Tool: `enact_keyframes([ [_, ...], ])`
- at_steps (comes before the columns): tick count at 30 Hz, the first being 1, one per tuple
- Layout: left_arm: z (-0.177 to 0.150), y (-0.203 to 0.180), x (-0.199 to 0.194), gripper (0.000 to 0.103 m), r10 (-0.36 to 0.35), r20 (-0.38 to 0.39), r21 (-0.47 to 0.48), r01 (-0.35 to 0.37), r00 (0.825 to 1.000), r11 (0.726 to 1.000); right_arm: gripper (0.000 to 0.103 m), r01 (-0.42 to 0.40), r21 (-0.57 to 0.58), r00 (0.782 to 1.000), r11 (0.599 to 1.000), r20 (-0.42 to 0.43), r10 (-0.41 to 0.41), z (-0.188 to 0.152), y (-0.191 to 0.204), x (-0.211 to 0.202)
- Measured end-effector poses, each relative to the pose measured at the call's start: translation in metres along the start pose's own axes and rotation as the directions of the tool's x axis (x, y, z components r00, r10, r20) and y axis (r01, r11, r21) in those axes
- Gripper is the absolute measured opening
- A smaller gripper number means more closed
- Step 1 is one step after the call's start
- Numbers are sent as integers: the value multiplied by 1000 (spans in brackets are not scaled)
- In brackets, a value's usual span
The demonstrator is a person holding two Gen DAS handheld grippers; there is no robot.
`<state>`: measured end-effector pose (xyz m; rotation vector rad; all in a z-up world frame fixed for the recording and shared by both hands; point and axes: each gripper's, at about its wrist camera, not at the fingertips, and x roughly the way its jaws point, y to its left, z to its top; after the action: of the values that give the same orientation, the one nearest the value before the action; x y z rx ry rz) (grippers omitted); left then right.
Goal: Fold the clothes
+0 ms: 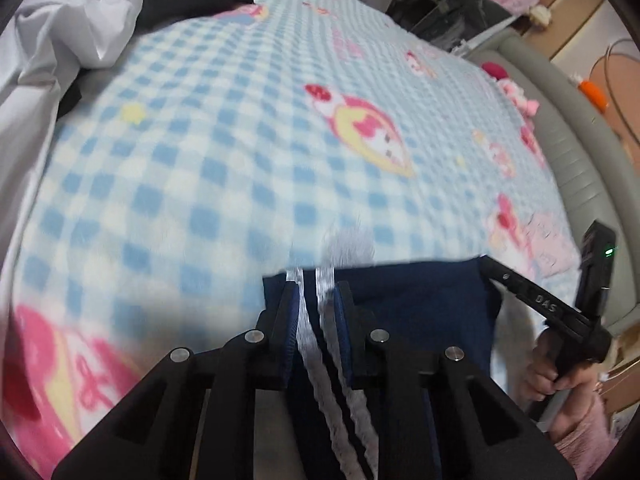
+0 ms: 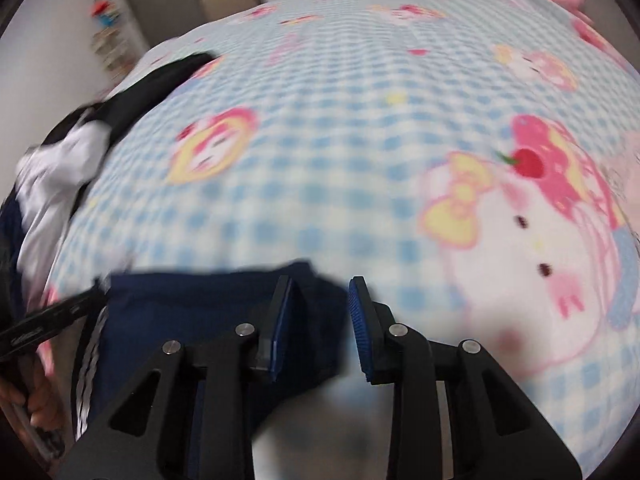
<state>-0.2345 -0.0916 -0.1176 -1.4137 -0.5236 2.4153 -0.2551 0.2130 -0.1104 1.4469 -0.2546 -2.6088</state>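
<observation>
A navy garment (image 1: 420, 308) with two white side stripes (image 1: 324, 344) hangs at the near edge of the bed. My left gripper (image 1: 316, 296) is shut on its striped edge and holds it up over the blanket. The right gripper also shows at the right edge of the left wrist view (image 1: 532, 300), at the garment's other corner. In the right wrist view the navy garment (image 2: 192, 312) lies under and left of my right gripper (image 2: 320, 292), whose jaws stand apart; the cloth's corner sits between them, and I cannot tell if it is pinched. Both views are blurred.
A blue-and-white checked cartoon blanket (image 1: 248, 152) covers the bed (image 2: 340, 128). A pile of white and black clothes (image 1: 68, 32) lies at the far left, also in the right wrist view (image 2: 60, 172). A grey padded bed frame (image 1: 576, 152) runs along the right.
</observation>
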Motion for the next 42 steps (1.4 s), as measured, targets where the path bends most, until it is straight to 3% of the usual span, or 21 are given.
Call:
enact_keyframes([
  [3,-10,-5,-28,23,-45,49,-25,46,998,999,29,-36,27,999,999,13,36,-2,0,-14],
  [6,-46,-10,-62,39,-92,78,-20,94,993,995,29,-71,-5,997,997,29,71,-23,7,-46],
  [9,-89,-9,-85,39,-98,74,-47,102,992,994,29,-122,-86,992,989,0,122,-61,20,-75],
  [11,-114,-5,-95,39,-83,65,-81,88,994,993,29,-107,-167,994,980,-33,103,-94,27,-89],
  [13,-137,2,-102,39,-121,57,-149,128,991,981,29,-103,-204,994,974,-63,92,-123,31,-97],
  [14,-147,7,-104,39,-177,53,-188,184,983,965,29,-110,-213,992,971,-77,96,-134,28,-101],
  [15,-157,12,-106,42,-266,48,-228,270,963,936,29,-127,-211,989,969,-97,108,-146,26,-105],
  [16,-166,16,-107,53,-338,45,-265,338,940,903,29,-148,-195,985,969,-114,128,-157,25,-109],
  [17,-174,19,-106,57,-393,41,-299,386,919,873,29,-197,-149,974,969,-138,177,-164,23,-112],
  [18,-182,20,-105,57,-413,31,-313,401,910,861,31,-252,-92,958,963,-161,236,-171,20,-114],
  [20,-195,17,-102,57,-372,-8,-297,353,928,887,39,-346,12,922,938,-181,342,-180,15,-118],
  [22,-205,17,-96,57,-353,-31,-304,327,935,895,41,-372,8,910,928,-198,366,-187,19,-118],
  [25,-213,21,-89,57,-387,-26,-347,355,922,868,41,-328,-22,922,944,-224,315,-195,23,-110],
  [27,-214,18,-86,55,-382,-34,-339,349,924,874,44,-355,15,910,935,-224,349,-196,20,-109],
  [31,-216,10,-82,55,-421,-45,-328,384,906,863,44,-376,-6,903,927,-228,365,-195,29,-111],
  [33,-217,9,-79,49,-381,-45,-324,347,924,880,44,-383,-19,899,924,-238,368,-197,34,-108],
  [34,-218,10,-77,37,-349,-44,-333,315,936,889,44,-384,-21,898,923,-241,368,-198,35,-105],
  [35,-219,11,-76,32,-318,-48,-344,284,947,895,44,-376,-26,899,926,-251,358,-200,38,-100],
  [37,-221,6,-80,27,-297,-49,-335,265,953,904,21,-345,-40,903,938,-287,320,-204,43,-90],
  [40,-220,-6,-98,21,-286,-30,-280,266,958,922,15,-346,-80,911,935,-268,314,-202,49,-106],
  [42,-220,-9,-108,21,-298,-27,-281,279,954,918,14,-364,-103,910,926,-253,330,-202,52,-122],
])
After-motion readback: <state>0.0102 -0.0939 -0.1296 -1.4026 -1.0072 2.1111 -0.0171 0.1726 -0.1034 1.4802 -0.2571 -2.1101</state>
